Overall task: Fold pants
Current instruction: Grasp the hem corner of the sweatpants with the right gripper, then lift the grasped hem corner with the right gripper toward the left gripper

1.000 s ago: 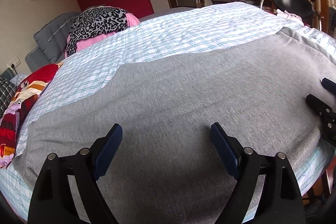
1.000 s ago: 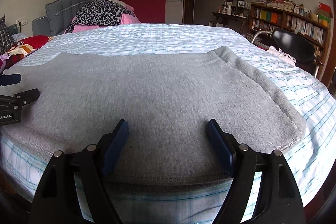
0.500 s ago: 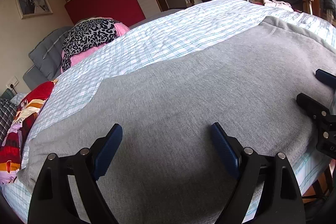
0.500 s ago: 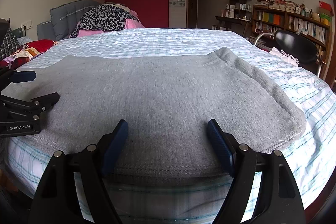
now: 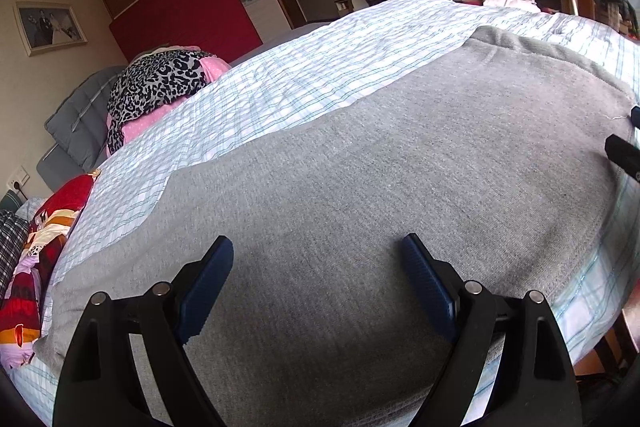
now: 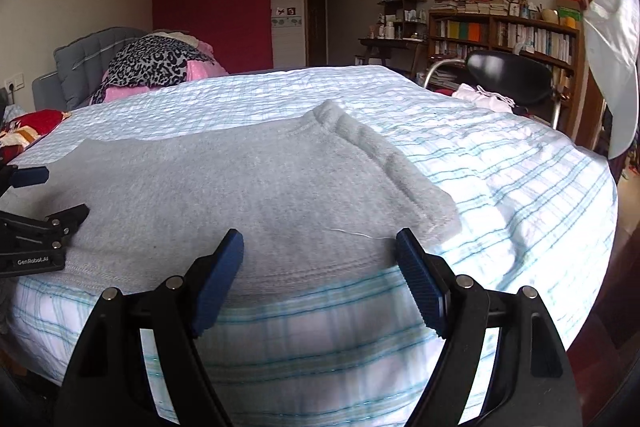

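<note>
The grey pants (image 5: 380,167) lie flat across the near side of the bed, waistband to the right (image 6: 384,155). My left gripper (image 5: 318,259) is open and empty, low over the middle of the pants. My right gripper (image 6: 320,255) is open and empty at the pants' near hem by the bed's edge, close to the waistband corner. The left gripper also shows at the left in the right wrist view (image 6: 36,227). The right gripper's tip shows at the right edge in the left wrist view (image 5: 624,155).
The bed has a white and blue checked sheet (image 6: 500,167). A leopard-print and pink pile (image 5: 160,87) lies by the grey headboard. Red patterned bedding (image 5: 44,227) sits at the left. A black chair (image 6: 508,75) and bookshelves (image 6: 500,31) stand to the right.
The right gripper has drawn back toward the bed's edge and to the right, near the waistband corner. The left gripper has shifted slightly and tilted. Both stay open.
</note>
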Demonstrator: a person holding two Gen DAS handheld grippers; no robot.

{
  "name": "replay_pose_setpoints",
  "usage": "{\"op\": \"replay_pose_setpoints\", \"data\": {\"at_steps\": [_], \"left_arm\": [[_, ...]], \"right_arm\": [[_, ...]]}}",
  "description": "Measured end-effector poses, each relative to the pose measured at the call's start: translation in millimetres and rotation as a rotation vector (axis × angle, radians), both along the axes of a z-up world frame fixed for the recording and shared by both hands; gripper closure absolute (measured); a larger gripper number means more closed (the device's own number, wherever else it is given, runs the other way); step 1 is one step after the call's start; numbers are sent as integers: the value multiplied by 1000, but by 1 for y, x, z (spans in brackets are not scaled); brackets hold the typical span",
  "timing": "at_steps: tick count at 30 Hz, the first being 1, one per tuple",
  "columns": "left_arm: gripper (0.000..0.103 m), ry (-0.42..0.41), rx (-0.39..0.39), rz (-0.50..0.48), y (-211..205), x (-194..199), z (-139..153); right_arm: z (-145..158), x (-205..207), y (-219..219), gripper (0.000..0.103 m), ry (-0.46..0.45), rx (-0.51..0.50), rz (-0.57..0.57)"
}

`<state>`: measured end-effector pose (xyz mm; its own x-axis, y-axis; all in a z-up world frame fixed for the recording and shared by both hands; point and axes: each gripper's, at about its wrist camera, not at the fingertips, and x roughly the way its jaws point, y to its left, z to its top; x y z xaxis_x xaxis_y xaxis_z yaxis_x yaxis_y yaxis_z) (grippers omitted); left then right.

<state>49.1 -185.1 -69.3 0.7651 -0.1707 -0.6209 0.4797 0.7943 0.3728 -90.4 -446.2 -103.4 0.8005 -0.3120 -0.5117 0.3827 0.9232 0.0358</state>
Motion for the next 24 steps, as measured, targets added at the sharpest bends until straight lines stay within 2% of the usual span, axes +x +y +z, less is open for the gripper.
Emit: {"op": "replay_pose_setpoints", "data": {"at_steps": [3, 5, 7, 18, 21, 24], "left_arm": [[18, 2, -1, -7, -4, 0, 0], [18, 7, -6, -9, -6, 0, 0], [18, 18, -15, -8, -6, 2, 0], [18, 76, -74, 0, -2, 8, 0], [17, 97, -100, 2, 1, 11, -1], [16, 105, -114, 3, 3, 12, -2]], "right_arm": [[-5, -10, -29, 24, -8, 122, -75], [-10, -15, -43, 23, -23, 231, -80], [-13, -20, -50, 23, -42, 297, -77], [-8, -15, -64, 26, -126, 495, -41], [-9, 2, -79, 32, -149, 538, -40], [-13, 16, -86, 42, -162, 562, -62]]}}
